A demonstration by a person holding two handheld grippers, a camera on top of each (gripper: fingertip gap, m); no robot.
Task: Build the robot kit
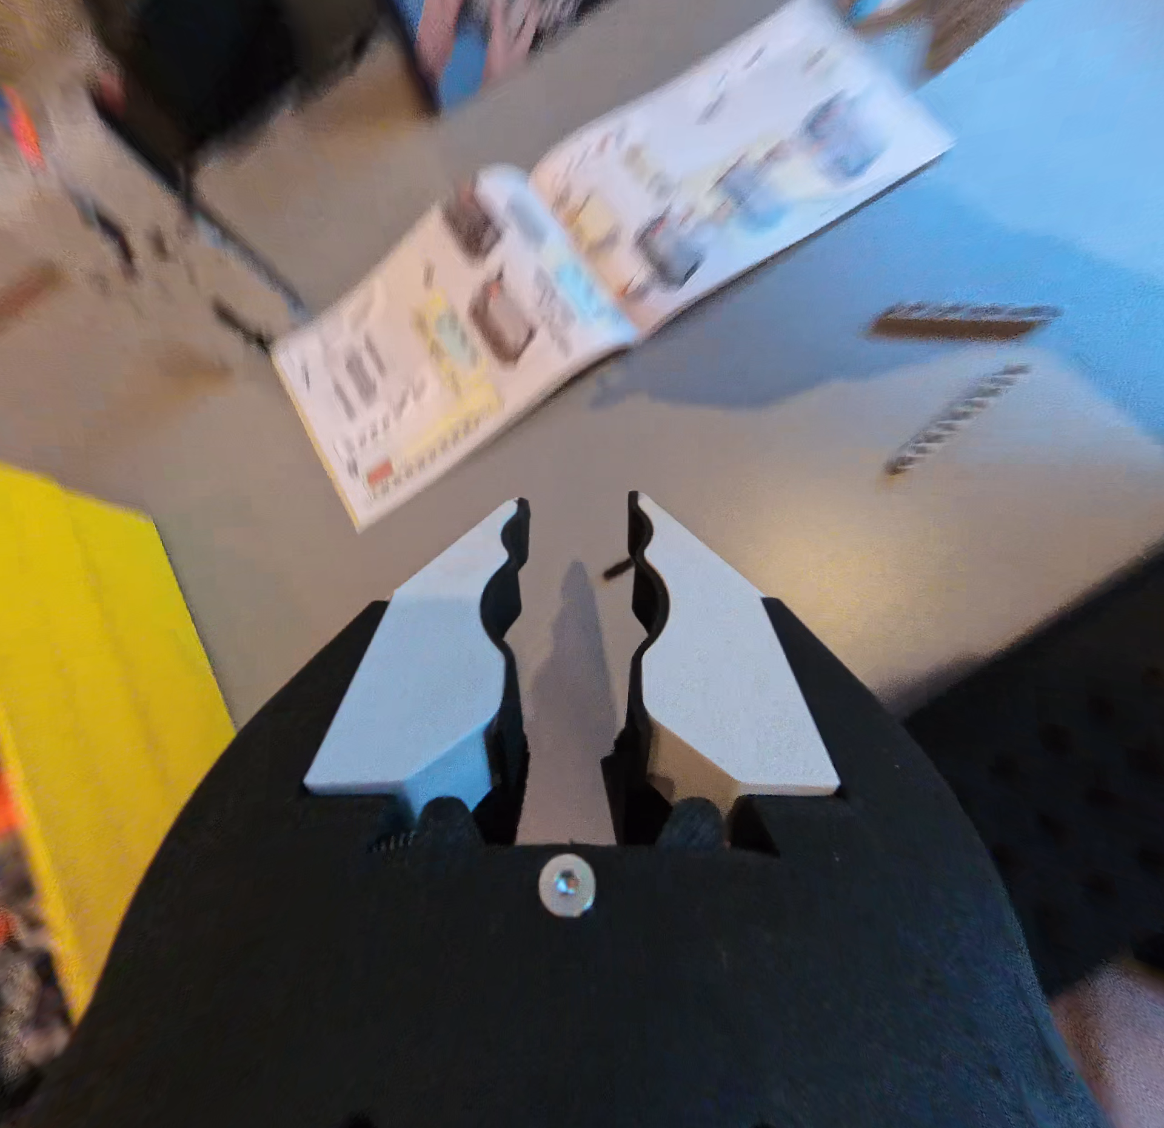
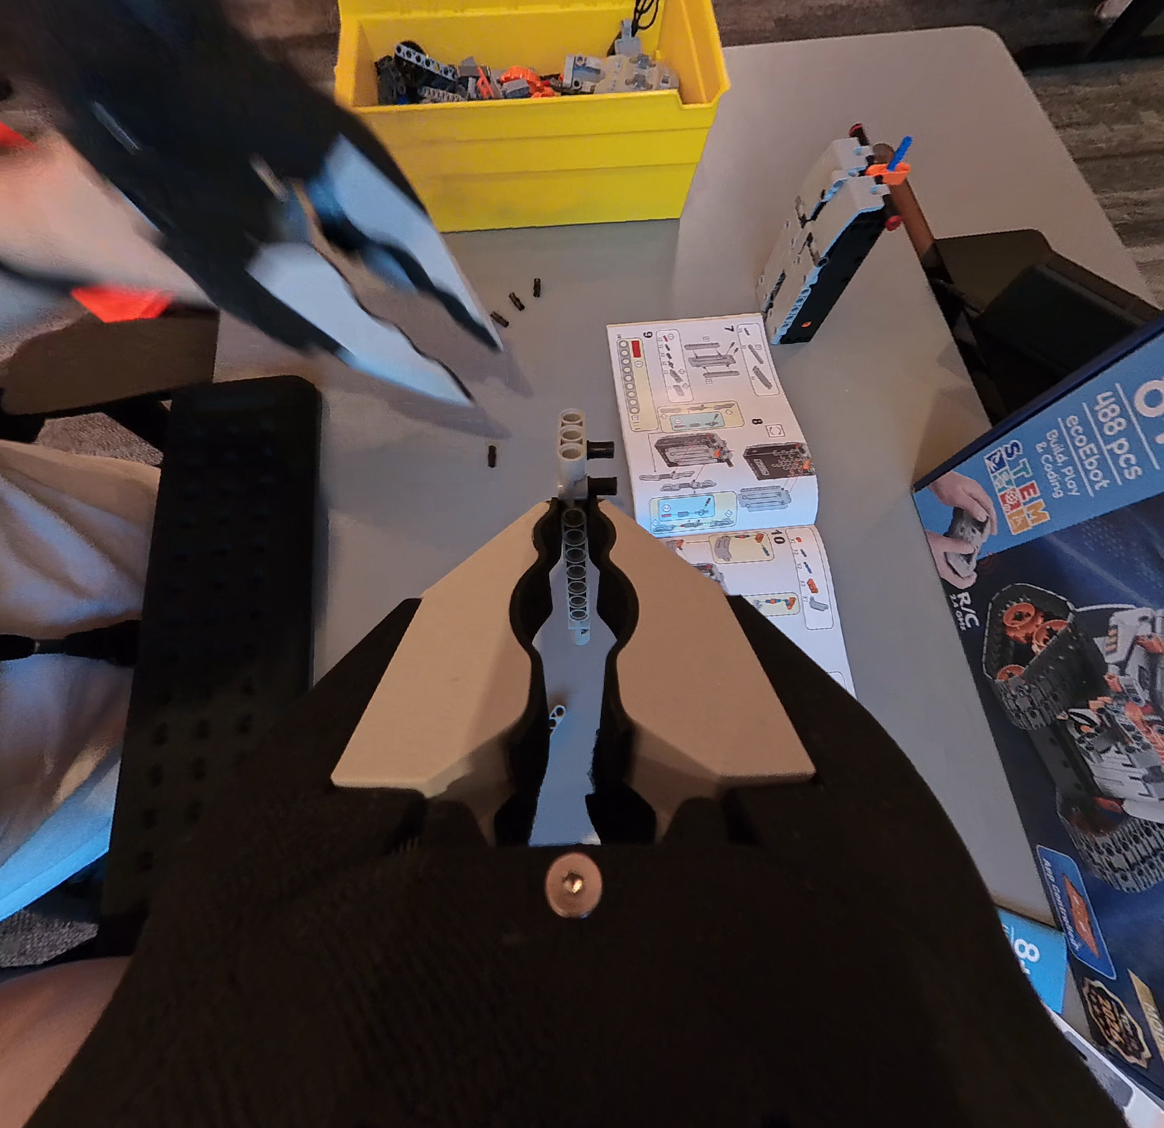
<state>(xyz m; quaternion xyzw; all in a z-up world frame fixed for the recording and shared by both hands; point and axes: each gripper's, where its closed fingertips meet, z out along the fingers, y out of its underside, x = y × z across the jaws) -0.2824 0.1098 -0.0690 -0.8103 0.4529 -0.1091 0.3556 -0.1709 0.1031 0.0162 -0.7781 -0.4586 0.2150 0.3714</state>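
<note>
Right gripper (image 2: 574,510) closed on grey holed beam (image 2: 574,568), gripped mid-length so the end with two black pins (image 2: 601,466) sticks out clear. Long axis along the fingers, pointing away over the surface (image 2: 409,530), beside open booklet (image 2: 718,430). Left gripper (image 1: 578,499) slightly open, empty, hovering above a loose pin (image 1: 617,570).

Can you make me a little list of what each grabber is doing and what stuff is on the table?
left gripper: open, empty, above the table
right gripper: shut on grey beam
beam: two black pins on its side
near left gripper: small black pin
table: open instruction booklet, yellow bin of parts, blue box
</note>
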